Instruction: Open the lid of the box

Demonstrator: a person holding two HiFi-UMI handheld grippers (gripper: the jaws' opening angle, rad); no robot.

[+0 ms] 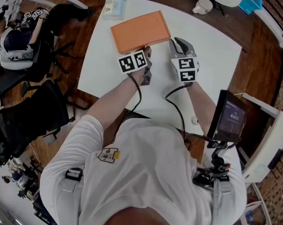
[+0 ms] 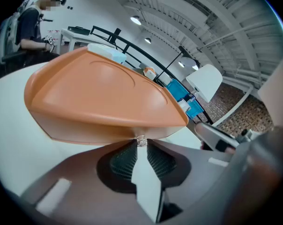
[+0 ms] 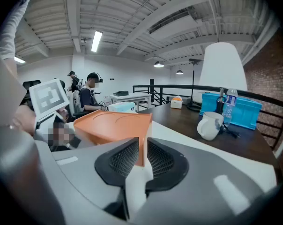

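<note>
Left gripper (image 2: 140, 142): fingers almost together, tips pinching small clear tab (image 2: 141, 141) under front rim of orange box (image 2: 99, 97). Right gripper (image 3: 142, 149): ribbed fingers narrowly apart, clamping box's near corner. Box smooth plastic, flat, round-cornered, lid down, on white surface (image 1: 212, 55).

Closed flat orange box (image 1: 140, 31) on white table (image 1: 212, 64)

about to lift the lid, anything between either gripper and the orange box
Nothing visible does. The left gripper pinches a small clear tab at the orange box's front edge; the right gripper's jaws close on its near right corner.
</note>
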